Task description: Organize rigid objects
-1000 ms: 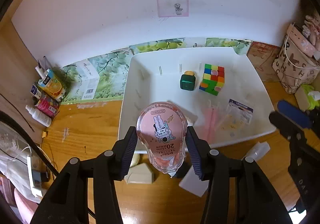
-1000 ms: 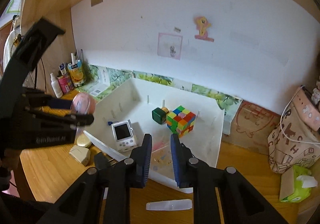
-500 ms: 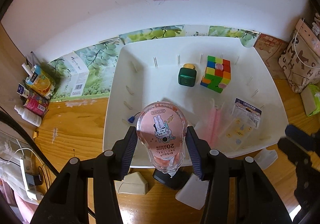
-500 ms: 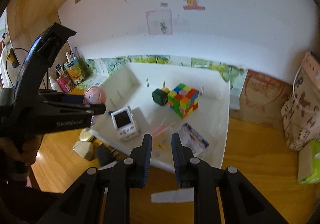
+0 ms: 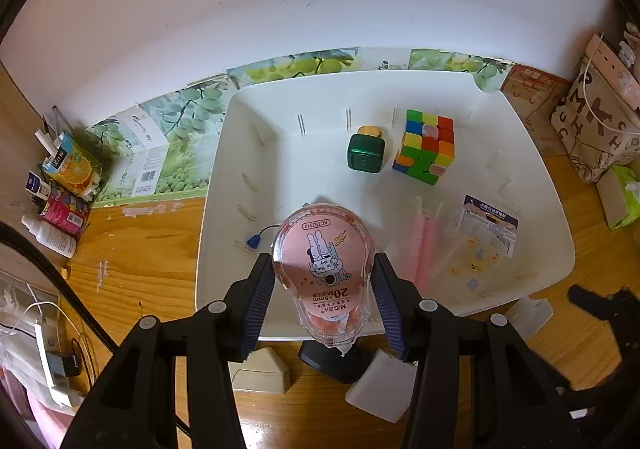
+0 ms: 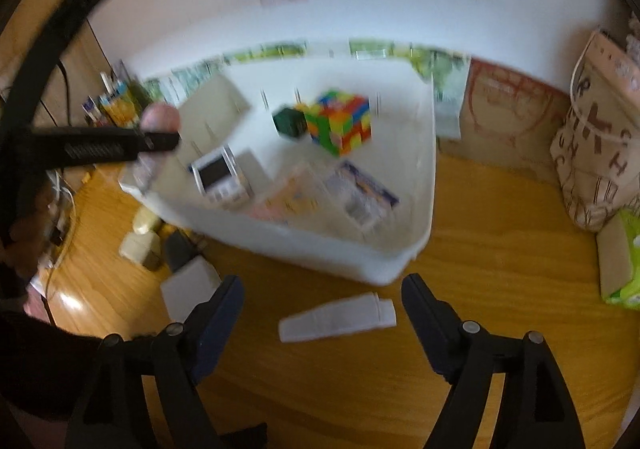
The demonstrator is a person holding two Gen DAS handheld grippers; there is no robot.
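Note:
My left gripper [image 5: 322, 289] is shut on a pink correction tape dispenser [image 5: 324, 265] and holds it above the front left part of the white bin [image 5: 552, 249]. In the bin lie a colourful puzzle cube [image 5: 426, 147], a green square object [image 5: 365, 153], pink sticks [image 5: 422, 245] and a small packet [image 5: 486, 225]. My right gripper [image 6: 322, 313] is open, low over the wooden desk, with a white flat cap-like piece [image 6: 338, 317] lying between its fingers. The right wrist view, which is blurred, also shows the bin [image 6: 424, 177] and a small white handheld device [image 6: 218, 177] inside it.
On the desk in front of the bin lie a beige block [image 5: 260, 369], a black object [image 5: 332, 361] and a white block [image 5: 380, 385]. Bottles and a juice box [image 5: 68, 165] stand at the left. A patterned bag [image 5: 596, 117] and tissues [image 5: 624, 197] are at the right.
My left gripper has carried the tape dispenser forward over the bin's front left. My right gripper has opened wide and dropped toward the white piece on the desk.

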